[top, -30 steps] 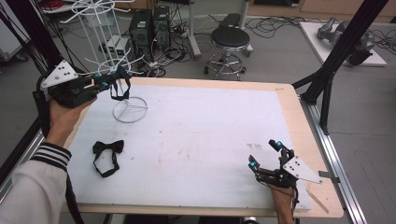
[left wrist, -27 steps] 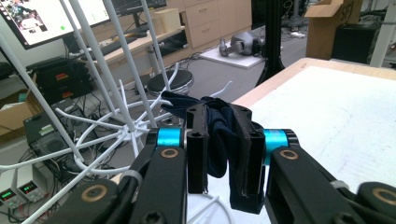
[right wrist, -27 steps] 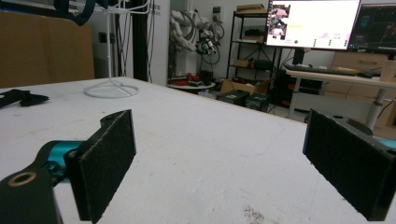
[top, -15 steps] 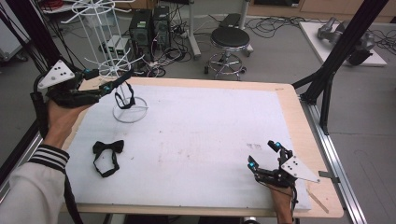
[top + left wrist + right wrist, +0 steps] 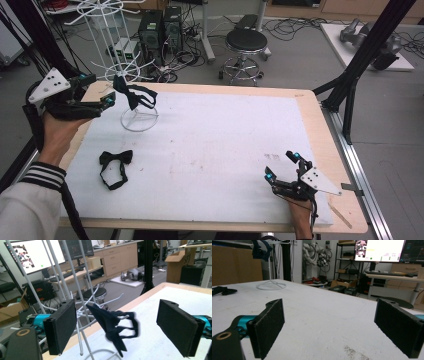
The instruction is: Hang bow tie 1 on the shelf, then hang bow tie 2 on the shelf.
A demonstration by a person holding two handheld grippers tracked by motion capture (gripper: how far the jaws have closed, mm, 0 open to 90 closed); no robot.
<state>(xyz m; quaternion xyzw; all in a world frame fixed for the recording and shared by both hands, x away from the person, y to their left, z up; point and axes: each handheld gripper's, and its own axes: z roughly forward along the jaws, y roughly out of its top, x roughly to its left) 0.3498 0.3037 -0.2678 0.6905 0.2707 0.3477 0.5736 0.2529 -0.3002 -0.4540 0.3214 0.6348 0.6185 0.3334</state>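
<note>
- Jaws on my left gripper point(image 5: 117, 327) have just been opening and stand wide, clear of the bow tie point(image 5: 112, 323), which hangs on a hook of the white wire rack point(image 5: 135, 107).
- Right gripper point(image 5: 282, 167) rests wide apart, empty.
- Risk, I judge: brushing the rack while withdrawing could shake the tie off.
- White table point(image 5: 225, 145) holds a second bow tie point(image 5: 116, 161); cluttered lab beyond.

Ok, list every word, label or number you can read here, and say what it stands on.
None can be read.
Left monitor: picture and green dot, no legible text.
Right monitors: lines of text too small and blurred.
Cardboard box: dark marks, blurred.
Bow ties: no labels showing.
</note>
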